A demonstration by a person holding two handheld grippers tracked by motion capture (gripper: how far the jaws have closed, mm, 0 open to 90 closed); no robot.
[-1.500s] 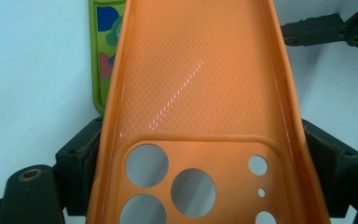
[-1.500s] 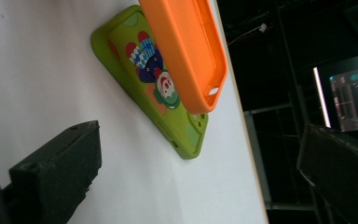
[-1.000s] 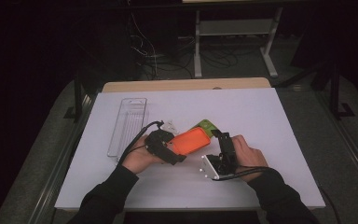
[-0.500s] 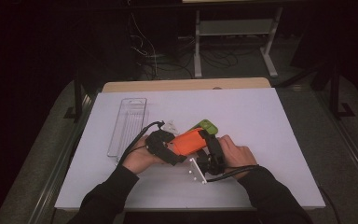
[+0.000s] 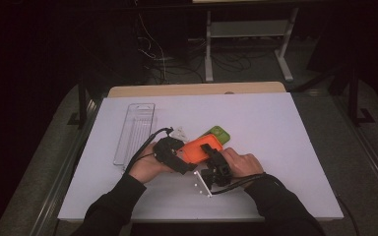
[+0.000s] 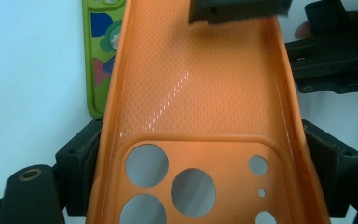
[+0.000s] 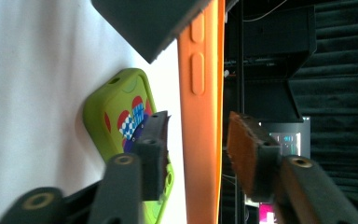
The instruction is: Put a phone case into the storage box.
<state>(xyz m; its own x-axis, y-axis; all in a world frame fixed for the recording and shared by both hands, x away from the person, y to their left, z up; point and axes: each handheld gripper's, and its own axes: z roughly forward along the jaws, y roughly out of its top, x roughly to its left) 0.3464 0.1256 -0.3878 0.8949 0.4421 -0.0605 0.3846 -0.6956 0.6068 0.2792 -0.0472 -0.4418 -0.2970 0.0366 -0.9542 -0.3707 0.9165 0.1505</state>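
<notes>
Passing the orange phone case [image 5: 201, 149] between claws above the counter [image 5: 300, 147].
From above, left claw [image 5: 183, 158] clamps its camera end; alongside, right claw [image 7: 196, 154] has just been closing around the rim, pads not yet pressing — next it should pinch, I'd say.

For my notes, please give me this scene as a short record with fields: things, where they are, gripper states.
held thing: orange case, inner side up, camera holes near the left gripper
left gripper: shut on the orange case, one jaw at each long edge
right gripper: jaws have just been closing, one on each side of the case's side wall; small gaps show, not yet pressing
green case: flat on the table, partly under the orange one
clear tray: on the table, to the left
table: white top
</notes>
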